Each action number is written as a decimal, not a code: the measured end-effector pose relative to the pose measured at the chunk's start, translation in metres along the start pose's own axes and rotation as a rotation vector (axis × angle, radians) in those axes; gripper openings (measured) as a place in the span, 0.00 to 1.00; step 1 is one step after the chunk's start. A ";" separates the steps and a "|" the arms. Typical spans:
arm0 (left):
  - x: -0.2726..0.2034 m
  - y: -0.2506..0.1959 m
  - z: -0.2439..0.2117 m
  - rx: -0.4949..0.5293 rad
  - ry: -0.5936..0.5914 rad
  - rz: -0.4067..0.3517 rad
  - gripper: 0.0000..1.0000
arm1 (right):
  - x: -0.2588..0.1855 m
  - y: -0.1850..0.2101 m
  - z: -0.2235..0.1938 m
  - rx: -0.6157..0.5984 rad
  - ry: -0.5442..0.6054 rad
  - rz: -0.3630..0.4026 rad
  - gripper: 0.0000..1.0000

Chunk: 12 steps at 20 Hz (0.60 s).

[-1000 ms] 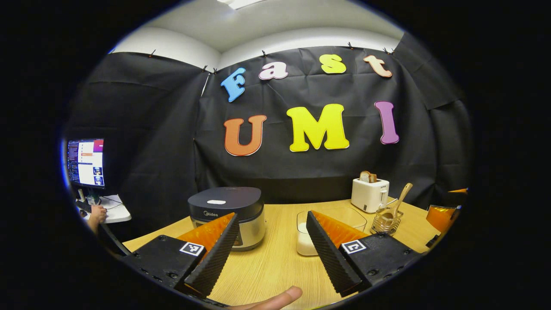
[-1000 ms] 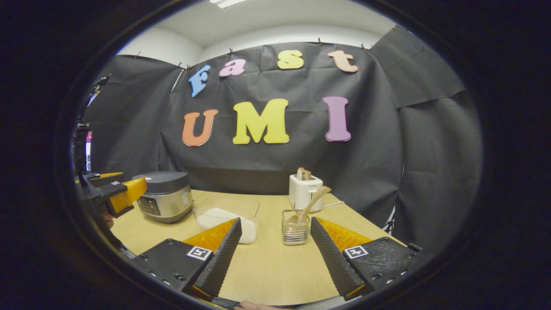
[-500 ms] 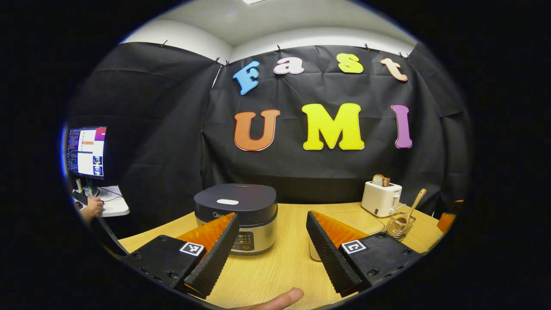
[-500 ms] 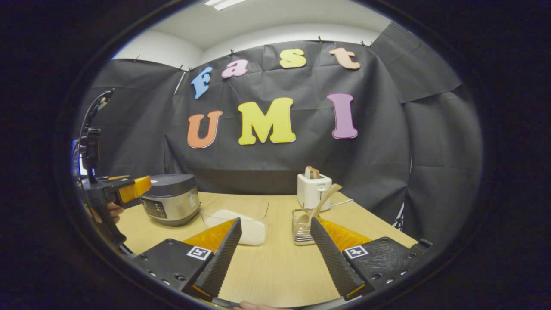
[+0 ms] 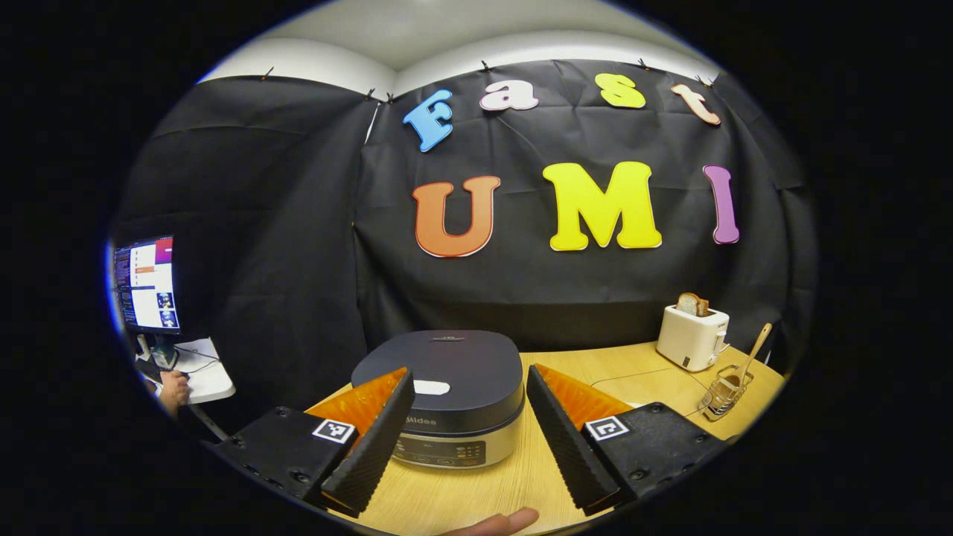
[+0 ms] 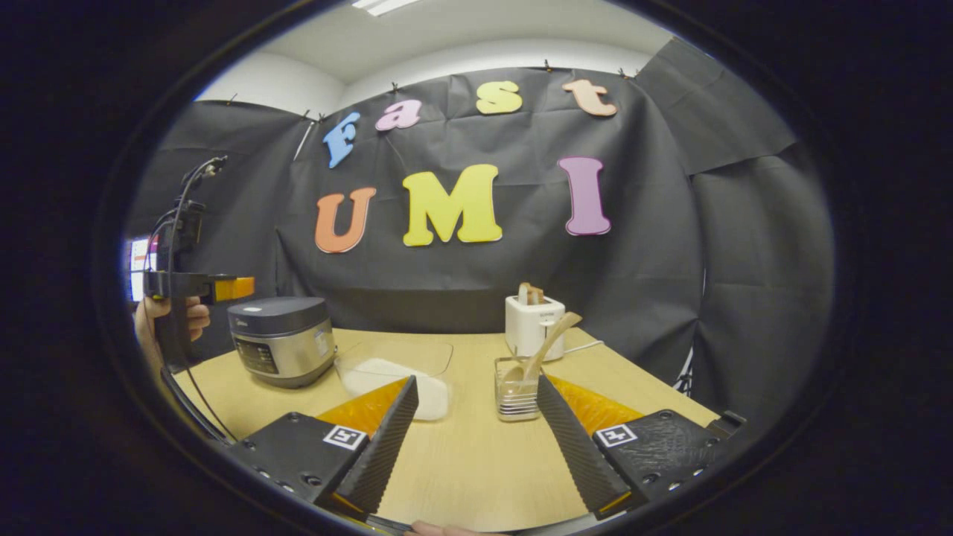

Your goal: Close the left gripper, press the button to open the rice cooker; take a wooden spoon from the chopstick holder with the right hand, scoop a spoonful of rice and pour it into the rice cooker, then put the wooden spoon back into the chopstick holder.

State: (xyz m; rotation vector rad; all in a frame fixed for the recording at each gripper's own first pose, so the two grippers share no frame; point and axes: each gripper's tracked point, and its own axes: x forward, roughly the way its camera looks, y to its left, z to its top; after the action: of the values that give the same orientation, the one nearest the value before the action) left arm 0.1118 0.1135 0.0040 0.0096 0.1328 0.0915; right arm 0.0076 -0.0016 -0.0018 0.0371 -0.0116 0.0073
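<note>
Even, bright light falls from a ceiling lamp (image 6: 381, 6) at the top of the frame. Shadows on the desk (image 6: 469, 461) are soft. Fisheye bending grows toward the edges; focus stays sharp.

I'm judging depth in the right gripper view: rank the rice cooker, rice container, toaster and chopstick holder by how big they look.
1. Rice container, widest, though nearer the camera and partly behind a gripper finger.
2. Rice cooker, close behind; order unsure.
3. Toaster.
4. Chopstick holder, near the toaster in apparent size.
</note>
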 end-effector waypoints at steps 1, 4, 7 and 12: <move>0.006 0.004 -0.002 0.004 0.014 -0.004 0.94 | 0.001 0.000 -0.002 0.000 0.004 0.003 0.92; 0.027 0.019 -0.013 0.011 0.079 -0.006 0.71 | 0.007 0.001 -0.006 -0.023 0.006 0.000 0.95; 0.035 0.028 -0.016 -0.004 0.111 -0.022 0.46 | 0.012 0.011 -0.009 -0.013 0.003 0.020 0.95; 0.047 0.046 -0.020 -0.021 0.169 0.000 0.06 | 0.020 0.029 -0.018 -0.020 0.011 0.066 0.92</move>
State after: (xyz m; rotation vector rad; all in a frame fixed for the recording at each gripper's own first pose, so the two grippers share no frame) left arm 0.1517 0.1641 -0.0214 -0.0191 0.3006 0.0940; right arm 0.0274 0.0283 -0.0184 0.0166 -0.0023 0.0738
